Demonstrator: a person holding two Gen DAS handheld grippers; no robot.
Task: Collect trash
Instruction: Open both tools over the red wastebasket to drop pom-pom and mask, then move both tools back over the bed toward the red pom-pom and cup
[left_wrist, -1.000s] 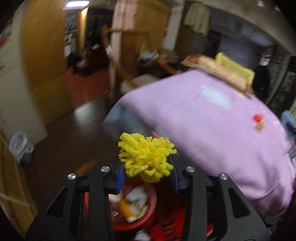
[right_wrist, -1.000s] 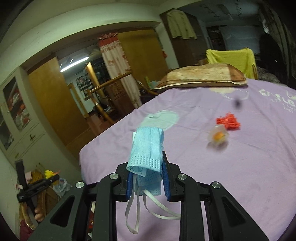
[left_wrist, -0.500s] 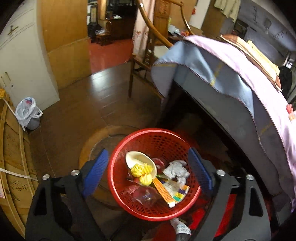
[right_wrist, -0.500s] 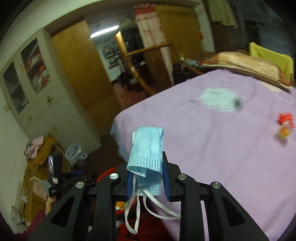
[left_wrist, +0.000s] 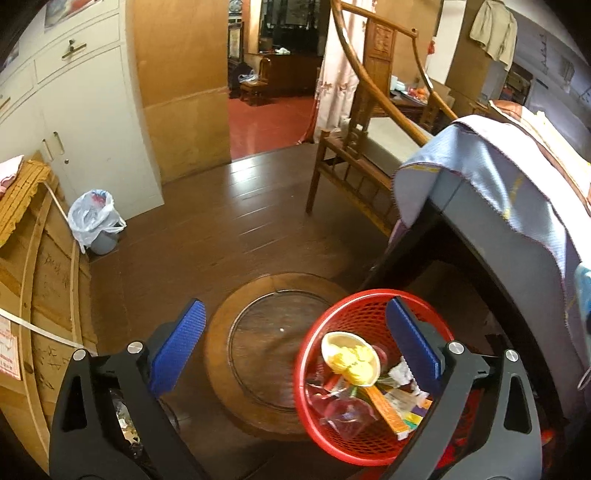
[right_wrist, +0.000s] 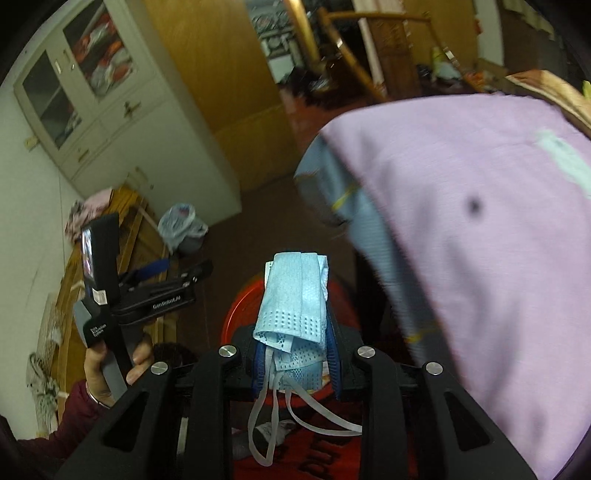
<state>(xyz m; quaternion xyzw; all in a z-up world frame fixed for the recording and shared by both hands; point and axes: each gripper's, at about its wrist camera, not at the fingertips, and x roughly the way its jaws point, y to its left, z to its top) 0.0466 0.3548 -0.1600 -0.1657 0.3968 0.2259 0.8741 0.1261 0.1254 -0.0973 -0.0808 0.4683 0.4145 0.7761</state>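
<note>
One red basket (left_wrist: 314, 402) of trash beside the bed (left_wrist: 517, 206)
Yellow foam net (left_wrist: 351, 360), wrappers inside; left gripper (left_wrist: 295, 347) fingers just opened, empty; right gripper (right_wrist: 295, 350) fingers clamp blue mask (right_wrist: 295, 299), hiding most of basket

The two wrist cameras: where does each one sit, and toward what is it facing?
Left wrist: on the left gripper, angled down at the red basket on the floor; own open jaws only.
Right wrist: on the right gripper, angled down past the blue mask it clamps, bed at right; the left hand shows.
Shared: red basket, bagged bin, white cabinet.
</note>
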